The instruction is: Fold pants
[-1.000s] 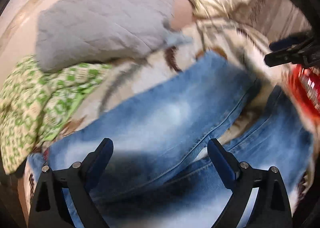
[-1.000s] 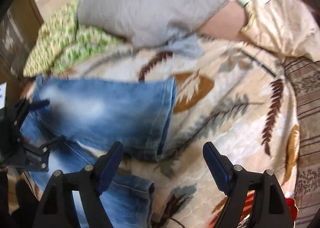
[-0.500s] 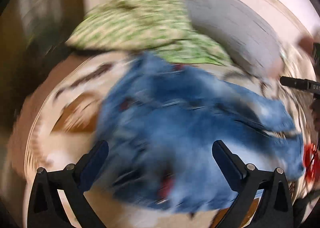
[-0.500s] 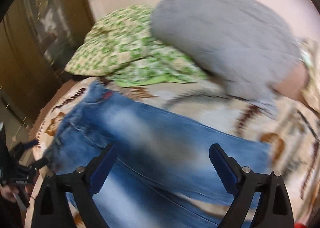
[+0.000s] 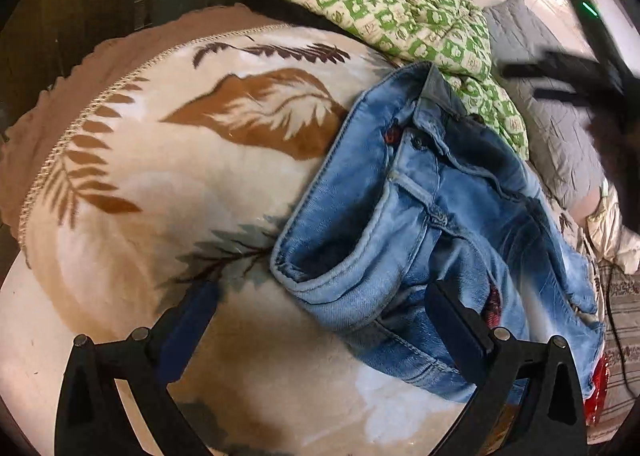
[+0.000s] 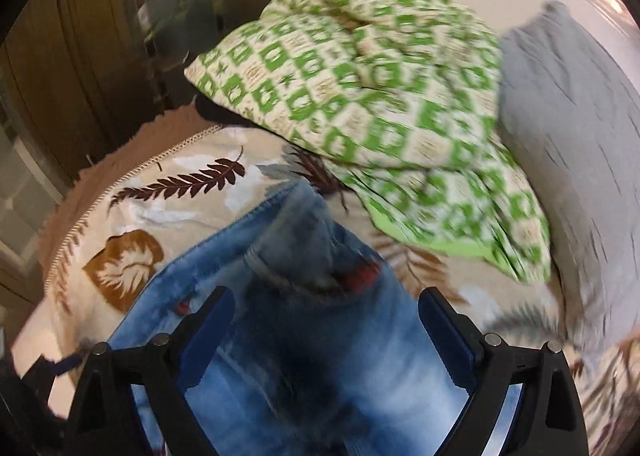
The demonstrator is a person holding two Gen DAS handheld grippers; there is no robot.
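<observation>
My left claw [image 5: 320, 320] hangs wide open and empty over the waistband end of the jeans [image 5: 432, 224]; my right claw [image 6: 326, 330], also spread and empty, hovers above the denim. The jeans lie on the leaf-print blanket [image 5: 168, 184]. I judge I'm between folds; next, each claw must pinch a waistband corner
</observation>
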